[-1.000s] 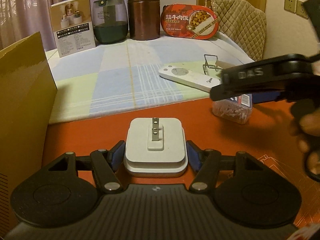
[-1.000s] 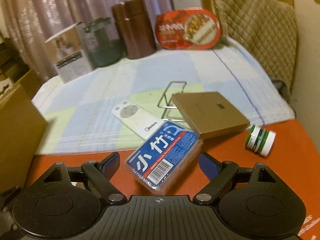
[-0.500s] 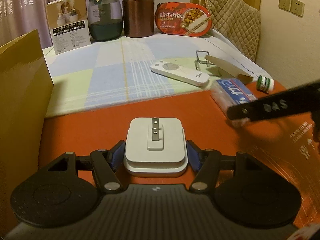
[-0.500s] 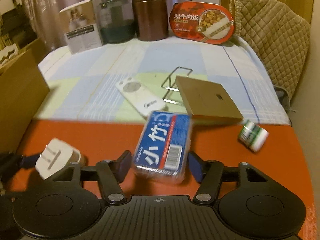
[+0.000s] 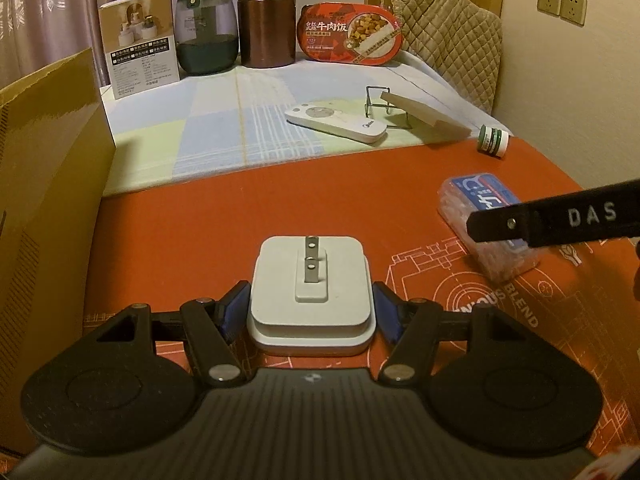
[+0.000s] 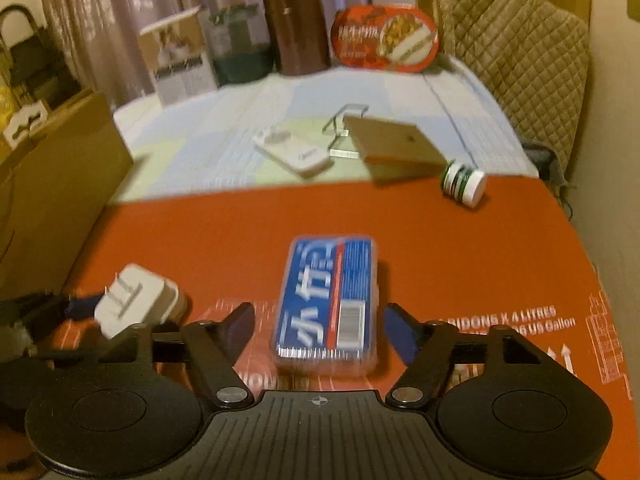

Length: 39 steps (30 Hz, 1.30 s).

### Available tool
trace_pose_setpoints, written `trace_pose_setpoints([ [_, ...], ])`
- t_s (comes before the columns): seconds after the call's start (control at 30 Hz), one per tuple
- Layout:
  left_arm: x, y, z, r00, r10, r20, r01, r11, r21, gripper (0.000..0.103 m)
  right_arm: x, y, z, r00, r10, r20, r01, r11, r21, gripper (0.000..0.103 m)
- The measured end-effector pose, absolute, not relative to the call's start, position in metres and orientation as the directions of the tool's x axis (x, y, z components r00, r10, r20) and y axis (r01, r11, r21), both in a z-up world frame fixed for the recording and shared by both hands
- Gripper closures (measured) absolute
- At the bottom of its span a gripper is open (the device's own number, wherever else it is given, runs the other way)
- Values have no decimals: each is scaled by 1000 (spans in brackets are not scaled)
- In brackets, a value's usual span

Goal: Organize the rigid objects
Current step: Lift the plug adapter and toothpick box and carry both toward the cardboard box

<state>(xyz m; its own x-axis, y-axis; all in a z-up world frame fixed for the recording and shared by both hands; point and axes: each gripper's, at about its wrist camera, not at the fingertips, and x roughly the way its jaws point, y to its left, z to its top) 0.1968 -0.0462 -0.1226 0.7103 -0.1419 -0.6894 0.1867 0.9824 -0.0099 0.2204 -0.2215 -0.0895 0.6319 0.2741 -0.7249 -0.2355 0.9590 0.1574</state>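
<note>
The toothpick box now lies on the orange mat between the opening right gripper; left gripper clamps the charger

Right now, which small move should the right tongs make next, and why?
Probably draw the right tongs back from the blue toothpick box. Their jaws are opening, with gaps on both sides of the box, which seems to lie on the orange mat. The left tongs grip the white charger.

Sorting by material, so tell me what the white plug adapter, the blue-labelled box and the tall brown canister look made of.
White plug adapter: matte plastic, seemingly; smooth moulded shell, two grey metal prongs.
Blue-labelled box: clear glossy plastic, likely; contents show through its sides.
Tall brown canister: possibly metal; coppery sheen with long vertical highlights.
</note>
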Motion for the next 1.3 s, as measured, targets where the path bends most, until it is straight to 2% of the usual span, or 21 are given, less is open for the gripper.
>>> trace_pose_setpoints([
  [0.17, 197, -46, -124, 716, -137, -684, 181, 984, -8, 42, 230, -219, -96, 617, 268, -740, -213, 962, 171, 33],
  [0.33, 197, -46, -125, 722, -133, -679, 174, 985, -8, 41, 230, -206, -105, 619, 208, -757, -232, 970, 77, 33],
  [0.43, 197, -46, -125, 721, -133, -680, 175, 985, -8, 42, 230, -204, -107, 631, 173, -756, -227, 973, 33, 46],
  [0.57, 196, -48, -122, 711, -135, -690, 172, 985, -16, 43, 230, -208, -106, 627, 185, -757, -211, 975, 63, 49],
  [0.93, 166, -50, -101, 711, -150, -687, 166, 985, -43, 43, 191, -217, -80, 677, 211, -705, -201, 975, 99, 50],
  [1.3, 115, -57, -40, 733, -202, -649, 205, 976, -72, 43, 116, -232, -35, 708, 209, -675, -154, 978, 142, 50],
])
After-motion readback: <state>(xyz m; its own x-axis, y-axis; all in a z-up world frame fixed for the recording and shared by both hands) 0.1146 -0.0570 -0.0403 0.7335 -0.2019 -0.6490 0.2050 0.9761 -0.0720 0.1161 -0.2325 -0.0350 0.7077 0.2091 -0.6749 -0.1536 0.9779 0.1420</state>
